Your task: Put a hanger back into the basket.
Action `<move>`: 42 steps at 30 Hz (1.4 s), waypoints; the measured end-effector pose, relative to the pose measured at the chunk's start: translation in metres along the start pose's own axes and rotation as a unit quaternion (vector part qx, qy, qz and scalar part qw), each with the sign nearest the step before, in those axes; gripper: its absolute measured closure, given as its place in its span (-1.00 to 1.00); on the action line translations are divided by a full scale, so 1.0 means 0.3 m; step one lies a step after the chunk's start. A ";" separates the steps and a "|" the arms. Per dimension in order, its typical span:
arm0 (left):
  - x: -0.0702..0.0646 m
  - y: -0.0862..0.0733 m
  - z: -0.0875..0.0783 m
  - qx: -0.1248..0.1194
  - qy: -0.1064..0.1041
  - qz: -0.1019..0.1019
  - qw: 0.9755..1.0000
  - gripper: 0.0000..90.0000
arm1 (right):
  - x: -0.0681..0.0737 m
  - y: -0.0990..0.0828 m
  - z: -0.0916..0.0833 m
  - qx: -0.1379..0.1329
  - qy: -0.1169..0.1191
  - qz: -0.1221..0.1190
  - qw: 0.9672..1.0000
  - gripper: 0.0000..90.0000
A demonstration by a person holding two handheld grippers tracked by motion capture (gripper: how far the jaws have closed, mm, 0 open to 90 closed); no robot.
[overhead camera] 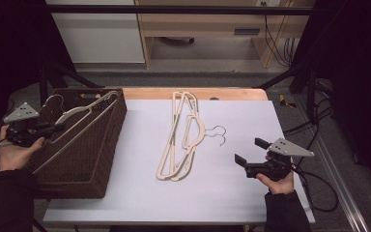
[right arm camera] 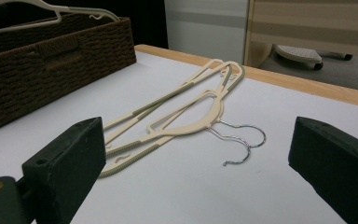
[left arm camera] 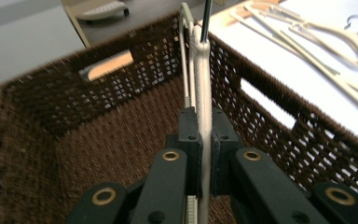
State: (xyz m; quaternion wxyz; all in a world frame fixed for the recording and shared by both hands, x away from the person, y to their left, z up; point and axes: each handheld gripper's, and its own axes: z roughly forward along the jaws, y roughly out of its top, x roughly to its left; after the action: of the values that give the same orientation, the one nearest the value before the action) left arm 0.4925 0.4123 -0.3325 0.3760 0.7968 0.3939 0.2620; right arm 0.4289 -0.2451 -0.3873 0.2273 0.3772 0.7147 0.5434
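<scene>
Loading hangers into a basket. The left gripper (overhead camera: pixel 53 126) has its jaws pressed together on the flat body of a cream plastic hanger (overhead camera: pixel 79 121), which sits over the brown woven basket (overhead camera: pixel 104 159) at the table's left edge. In the left gripper view the hanger (left arm camera: pixel 202 93) stands on edge between the pads, and the basket's far wall (left arm camera: pixel 121 74) lies beyond it.

The step in hand appears to be lowering this hanger into the basket. To do it well, the grip should likely hold until the lower bar rests inside; the hanger looks longer than the basket is wide, so it should go in tilted along the basket's length, with the arms clear of the rim.

The held hanger's long axis runs diagonally in the high view, from the basket's near-left side up toward its far-right corner; its metal hook (overhead camera: pixel 53 100) arches at the far-left end, above the gripper.

The right gripper (overhead camera: pixel 251 154) hovers with jaws spread wide and empty near two more hangers (overhead camera: pixel 181 140) lying stacked on the white table (overhead camera: pixel 140 193), hooks toward the right gripper.
</scene>
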 end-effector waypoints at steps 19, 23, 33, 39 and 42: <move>-0.026 -0.088 0.108 0.066 0.001 -0.018 0.998 0.86 | 0.000 -0.002 0.004 0.003 0.000 -0.002 1.000 -0.90; -0.039 -0.089 0.091 0.071 -0.009 -0.015 0.997 0.80 | 0.002 -0.002 0.005 0.004 0.000 -0.001 1.000 -0.90; -0.084 -0.094 0.076 0.103 -0.004 0.005 0.995 0.74 | 0.003 -0.003 0.006 0.004 0.001 -0.001 1.000 -0.90; -0.118 -0.087 0.072 0.115 0.002 0.029 0.993 0.72 | 0.005 -0.003 0.007 0.006 0.002 -0.001 1.000 -0.90; -0.134 -0.079 0.070 0.114 -0.005 0.031 0.993 0.69 | 0.005 -0.003 0.007 0.005 0.002 -0.001 1.000 -0.90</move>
State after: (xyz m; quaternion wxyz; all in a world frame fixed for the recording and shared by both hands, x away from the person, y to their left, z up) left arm 0.4750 0.3807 -0.3686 0.2768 0.8475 0.3943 0.2229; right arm 0.4293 -0.2428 -0.3888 0.2241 0.3764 0.7185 0.5402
